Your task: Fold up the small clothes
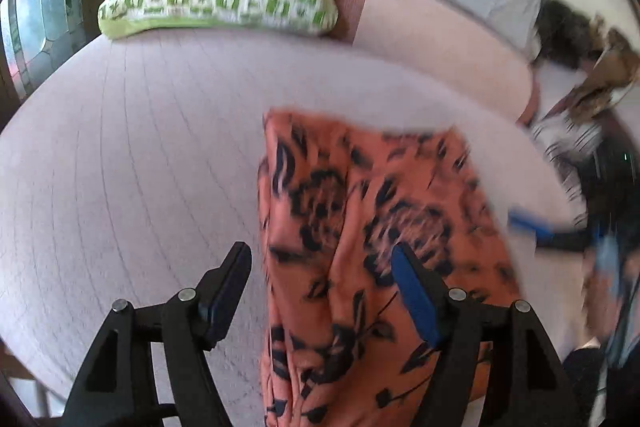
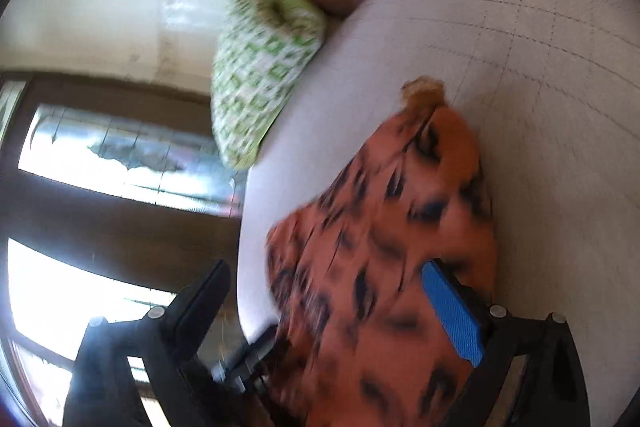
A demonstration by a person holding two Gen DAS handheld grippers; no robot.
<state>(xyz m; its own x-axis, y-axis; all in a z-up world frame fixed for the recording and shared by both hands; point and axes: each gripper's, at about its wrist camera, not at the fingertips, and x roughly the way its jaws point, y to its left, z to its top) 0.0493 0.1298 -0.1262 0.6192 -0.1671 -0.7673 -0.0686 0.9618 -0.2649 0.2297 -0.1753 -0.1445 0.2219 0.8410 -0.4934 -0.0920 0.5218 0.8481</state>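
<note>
Orange floral-print garment (image 1: 352, 227) lies folded on the bed (image 1: 140, 147). Thin, limp, light fabric; best pinched at a corner or folded edge. Left tool (image 1: 320, 267) spread apart, unclamped. Right tool (image 2: 332, 291) likewise apart.

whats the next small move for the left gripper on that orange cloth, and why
Probably lower the left gripper a little and close it on the near edge of the orange floral garment. Its jaws stand open with the cloth lying loose between them on the pale quilted bed cover, not pinched, so no fold can begin until an edge is gripped.
</note>
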